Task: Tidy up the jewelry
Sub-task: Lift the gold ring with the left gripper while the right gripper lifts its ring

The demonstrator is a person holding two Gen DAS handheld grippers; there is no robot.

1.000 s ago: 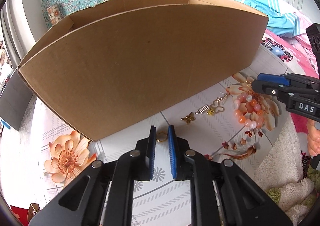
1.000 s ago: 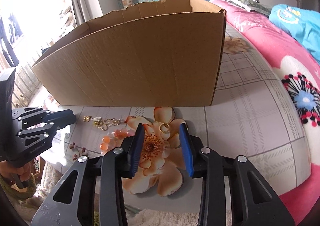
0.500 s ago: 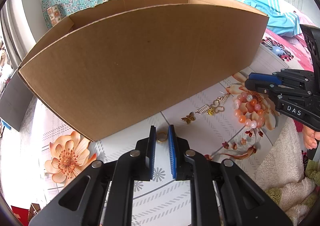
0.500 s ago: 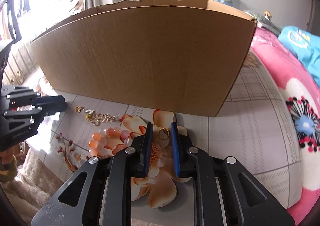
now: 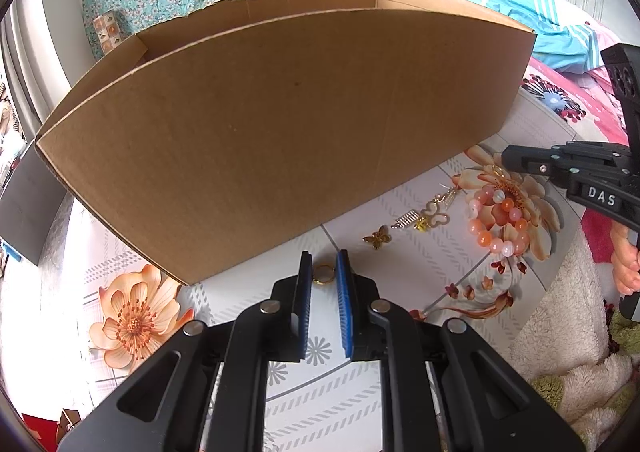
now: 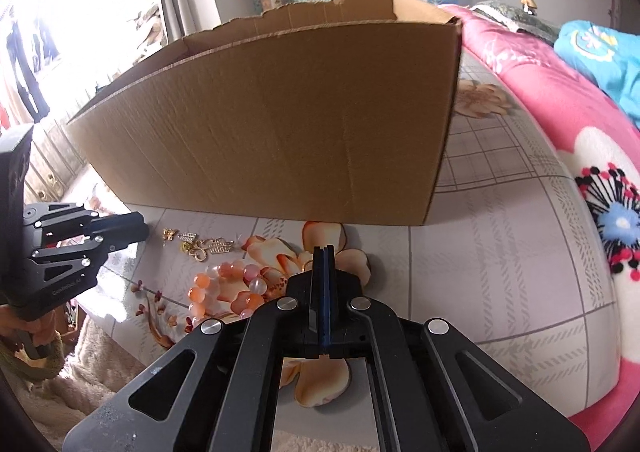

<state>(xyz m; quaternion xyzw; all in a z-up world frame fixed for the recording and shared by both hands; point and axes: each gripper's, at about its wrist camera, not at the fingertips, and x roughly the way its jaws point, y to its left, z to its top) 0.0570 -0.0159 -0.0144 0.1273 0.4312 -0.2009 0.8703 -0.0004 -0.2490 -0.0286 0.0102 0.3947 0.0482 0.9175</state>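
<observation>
A gold ring [image 5: 323,274] lies on the floral table between the fingertips of my left gripper [image 5: 324,272], whose jaws stand narrowly apart around it. My right gripper [image 6: 324,256] has its jaws pressed together where a second gold ring lay; a sliver of gold [image 6: 307,264] shows at its left edge. In the left wrist view the right gripper [image 5: 516,159] shows shut, with a gold ring [image 5: 498,171] at its tip. An orange bead bracelet [image 5: 496,219], gold earrings [image 5: 430,213] and a butterfly charm [image 5: 377,238] lie between the grippers.
A large open cardboard box [image 5: 280,123] stands just behind the jewelry, also in the right wrist view [image 6: 280,123]. A pink floral quilt [image 6: 580,139] lies to the right. A fluffy white rug [image 5: 560,324] hangs below the table's near edge.
My right gripper has closed from wide open to fully shut around the ring on the flower print. The left gripper has stayed around its ring.
</observation>
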